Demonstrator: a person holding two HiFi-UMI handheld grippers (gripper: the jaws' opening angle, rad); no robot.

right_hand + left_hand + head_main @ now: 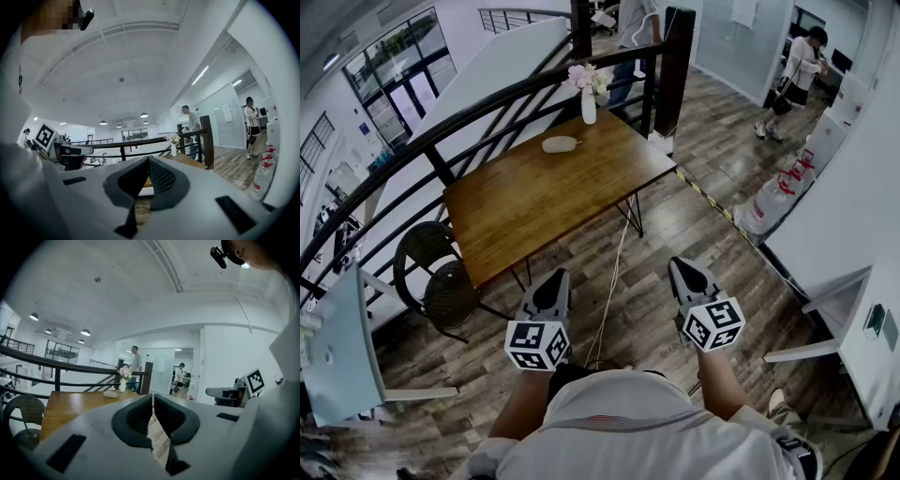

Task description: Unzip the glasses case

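The glasses case point(561, 143) is a pale oval pouch lying on the far part of the wooden table point(534, 202), near a white vase of pink flowers point(588, 98). In the left gripper view the glasses case point(110, 394) shows small, far ahead on the table. My left gripper point(555, 278) and right gripper point(682, 266) are held side by side over the floor, well short of the table. Both point roughly level toward it. The left gripper point(153, 397) is shut with nothing in it, and the right gripper point(148, 160) is shut and empty too.
A black railing point(469, 112) runs behind the table. A dark wicker chair point(441, 272) stands at the table's left end, and a pale chair point(337, 352) sits further left. Water bottles point(764, 206) and white furniture point(853, 309) stand at right. People point(797, 70) stand far off.
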